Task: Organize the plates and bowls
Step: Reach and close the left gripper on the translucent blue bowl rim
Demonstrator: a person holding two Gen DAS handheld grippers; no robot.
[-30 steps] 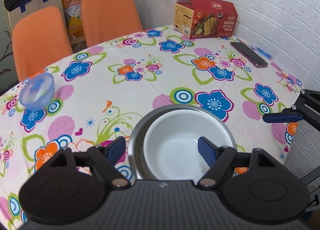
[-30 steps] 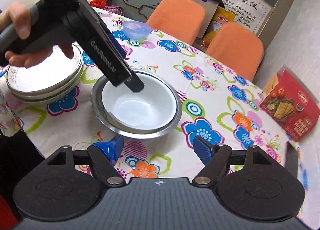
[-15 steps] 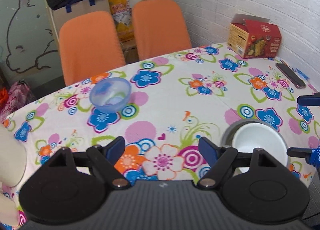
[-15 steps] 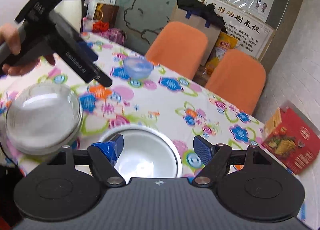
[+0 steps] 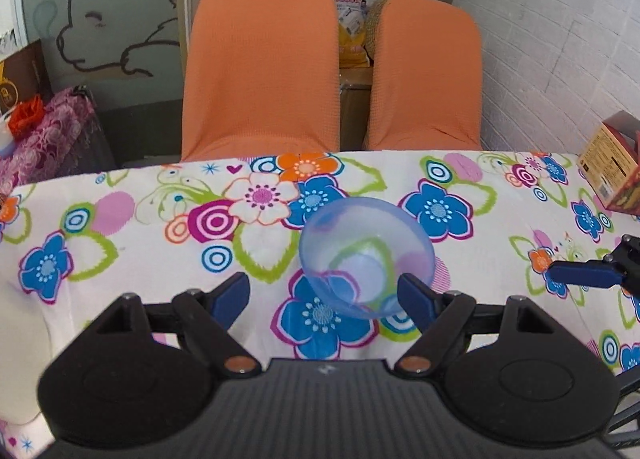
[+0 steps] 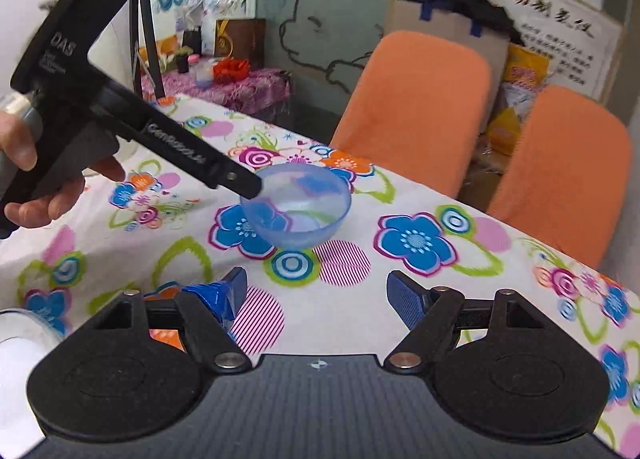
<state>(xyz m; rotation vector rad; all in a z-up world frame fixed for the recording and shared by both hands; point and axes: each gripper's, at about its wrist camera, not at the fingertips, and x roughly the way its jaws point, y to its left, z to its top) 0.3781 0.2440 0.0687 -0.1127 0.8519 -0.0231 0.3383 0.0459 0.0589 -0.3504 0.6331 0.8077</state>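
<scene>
A small translucent blue bowl (image 5: 366, 255) stands upright on the flowered tablecloth (image 5: 140, 243). My left gripper (image 5: 322, 295) is open and low over the cloth, and the bowl sits just ahead, close to its right finger. In the right wrist view one of the left gripper's fingers (image 6: 236, 179) reaches the left rim of the blue bowl (image 6: 296, 207); I cannot tell if it touches. My right gripper (image 6: 316, 291) is open and empty, a short way in front of the bowl. Its blue fingertip (image 5: 580, 273) shows at the right of the left wrist view.
Two orange chairs (image 5: 260, 71) (image 5: 424, 75) stand behind the table's far edge. A red cardboard box (image 5: 612, 175) sits at the right. The rim of a white dish (image 6: 16, 339) shows at the lower left. A hand (image 6: 36, 199) holds the left gripper.
My left gripper has swung left from above the white bowl in the metal bowl to the blue bowl. My right gripper has also moved up towards the blue bowl.
</scene>
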